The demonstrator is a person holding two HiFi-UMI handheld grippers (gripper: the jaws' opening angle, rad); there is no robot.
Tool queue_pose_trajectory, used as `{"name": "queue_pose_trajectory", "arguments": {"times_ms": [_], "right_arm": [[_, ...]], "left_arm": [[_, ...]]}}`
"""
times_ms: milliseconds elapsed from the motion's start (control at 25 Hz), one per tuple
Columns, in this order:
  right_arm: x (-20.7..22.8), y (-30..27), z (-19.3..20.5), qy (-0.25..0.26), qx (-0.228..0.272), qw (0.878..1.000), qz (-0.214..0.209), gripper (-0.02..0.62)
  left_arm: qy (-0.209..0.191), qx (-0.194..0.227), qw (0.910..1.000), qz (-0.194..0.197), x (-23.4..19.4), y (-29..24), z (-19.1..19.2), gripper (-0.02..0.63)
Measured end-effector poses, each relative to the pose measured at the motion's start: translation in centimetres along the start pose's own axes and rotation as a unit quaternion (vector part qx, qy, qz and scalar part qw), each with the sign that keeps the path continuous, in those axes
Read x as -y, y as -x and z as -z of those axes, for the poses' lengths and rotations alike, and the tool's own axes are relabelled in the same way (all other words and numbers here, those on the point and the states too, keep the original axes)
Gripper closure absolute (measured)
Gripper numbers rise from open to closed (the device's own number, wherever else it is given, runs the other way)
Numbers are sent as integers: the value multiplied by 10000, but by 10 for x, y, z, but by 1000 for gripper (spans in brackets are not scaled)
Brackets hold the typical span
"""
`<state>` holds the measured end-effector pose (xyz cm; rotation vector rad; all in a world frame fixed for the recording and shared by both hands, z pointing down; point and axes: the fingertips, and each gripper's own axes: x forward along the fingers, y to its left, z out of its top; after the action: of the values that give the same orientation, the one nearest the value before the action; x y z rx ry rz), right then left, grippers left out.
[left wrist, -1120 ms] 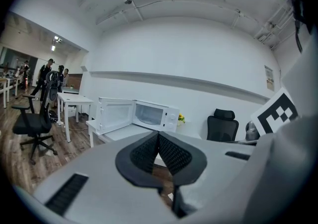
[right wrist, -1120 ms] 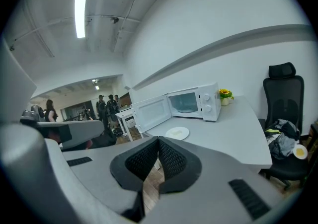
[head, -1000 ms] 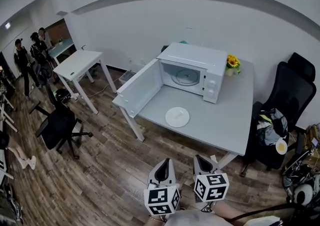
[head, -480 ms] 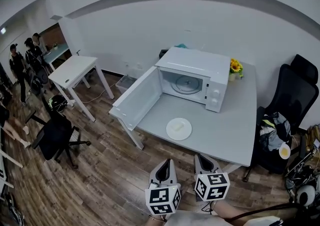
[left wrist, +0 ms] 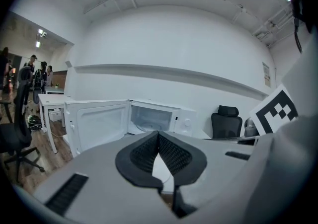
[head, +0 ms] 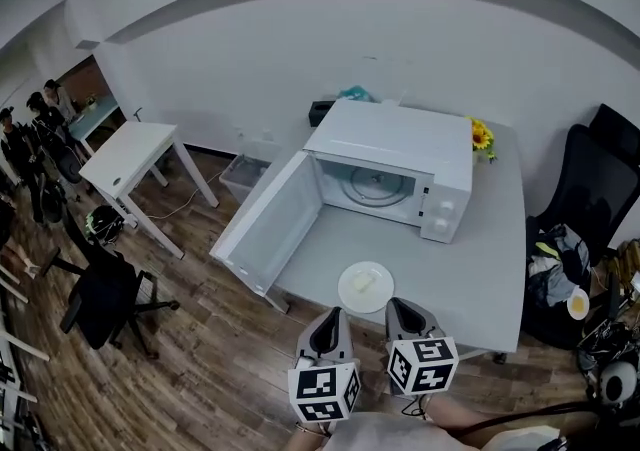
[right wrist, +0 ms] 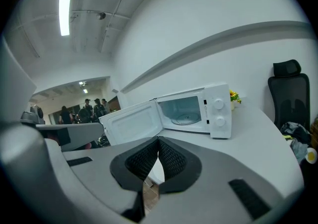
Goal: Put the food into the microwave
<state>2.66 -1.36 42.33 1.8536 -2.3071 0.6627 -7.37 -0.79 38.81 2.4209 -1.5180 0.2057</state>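
Head view, left hand-held gripper [head: 327, 322] and right hand-held gripper [head: 404, 317] closed, empty, plate [head: 365, 286] by table [head: 485, 259] edge.

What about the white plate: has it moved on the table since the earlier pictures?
No. The plate still lies on the table in front of the open microwave, as before; only the head view has come nearer.

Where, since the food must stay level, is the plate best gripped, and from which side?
Pinch the plate by its bare near rim, coming in low from the front edge of the table. It lies flat with the food at its middle, so only the rim offers a hold. The right gripper, now shut, looks nearest.
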Motion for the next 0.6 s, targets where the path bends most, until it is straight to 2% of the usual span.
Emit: {"name": "queue_pose_trajectory", "arguments": {"times_ms": [600], "right_arm": [[1, -105, -48, -34, 90, 9996, 279, 578]], "left_arm": [[24, -46, 9993, 382, -59, -101, -37, 604]]}}
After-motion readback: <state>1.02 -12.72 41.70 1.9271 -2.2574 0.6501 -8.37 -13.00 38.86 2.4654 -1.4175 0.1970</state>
